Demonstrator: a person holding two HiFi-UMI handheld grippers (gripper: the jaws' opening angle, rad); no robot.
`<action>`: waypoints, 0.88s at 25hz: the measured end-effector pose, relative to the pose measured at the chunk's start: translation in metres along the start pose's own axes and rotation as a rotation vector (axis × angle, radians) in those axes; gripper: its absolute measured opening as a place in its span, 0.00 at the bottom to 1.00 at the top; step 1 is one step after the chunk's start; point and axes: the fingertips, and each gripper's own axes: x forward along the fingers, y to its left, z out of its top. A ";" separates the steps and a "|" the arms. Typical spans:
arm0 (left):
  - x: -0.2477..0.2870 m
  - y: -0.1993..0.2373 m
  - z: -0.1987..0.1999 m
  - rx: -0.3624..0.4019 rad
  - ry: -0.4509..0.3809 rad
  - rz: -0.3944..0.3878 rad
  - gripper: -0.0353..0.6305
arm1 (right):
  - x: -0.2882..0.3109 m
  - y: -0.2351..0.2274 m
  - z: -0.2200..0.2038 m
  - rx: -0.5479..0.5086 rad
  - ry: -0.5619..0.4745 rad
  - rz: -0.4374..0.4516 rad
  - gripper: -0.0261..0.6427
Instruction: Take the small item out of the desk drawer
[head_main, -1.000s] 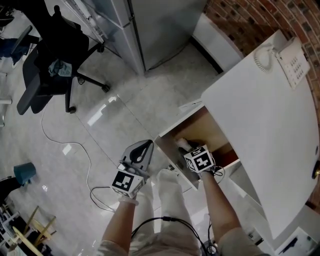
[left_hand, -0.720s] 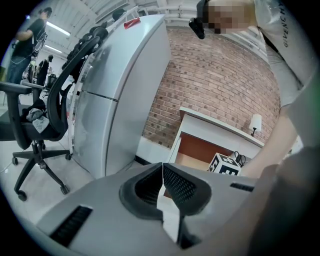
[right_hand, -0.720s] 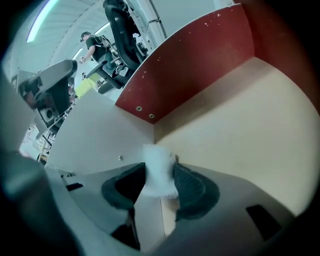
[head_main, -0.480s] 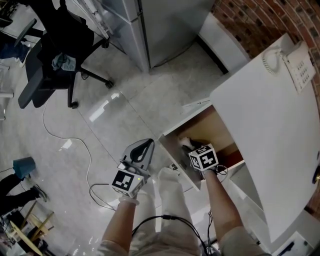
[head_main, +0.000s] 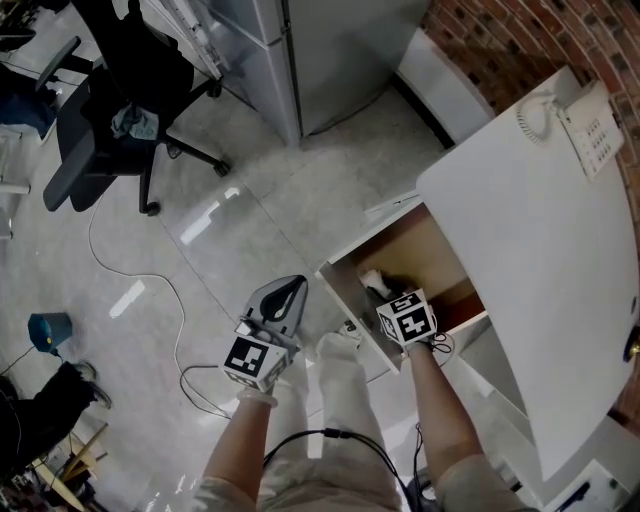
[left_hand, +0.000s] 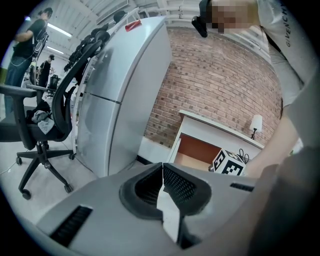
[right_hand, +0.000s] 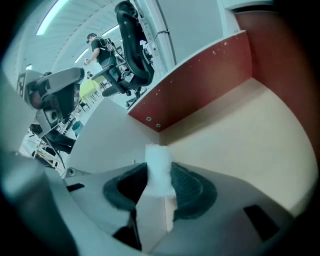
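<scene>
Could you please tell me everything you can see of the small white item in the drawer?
The small white item is a narrow, pale piece with a soft, fibrous look and fuzzy edges, perhaps rolled tissue or cloth. It stands roughly upright over the light wooden floor of the drawer, near the corner by the reddish-brown side wall. The right gripper, whose jaws have just been closing, has a pad against each side of it.
</scene>
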 end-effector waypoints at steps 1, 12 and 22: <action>-0.001 -0.002 0.002 0.002 0.001 -0.002 0.06 | -0.005 0.001 0.002 0.000 -0.007 -0.007 0.28; -0.010 -0.029 0.022 0.024 0.017 -0.054 0.06 | -0.068 0.010 0.006 0.057 -0.105 -0.079 0.28; -0.014 -0.050 0.048 0.061 0.017 -0.101 0.06 | -0.132 0.016 0.014 0.123 -0.240 -0.122 0.28</action>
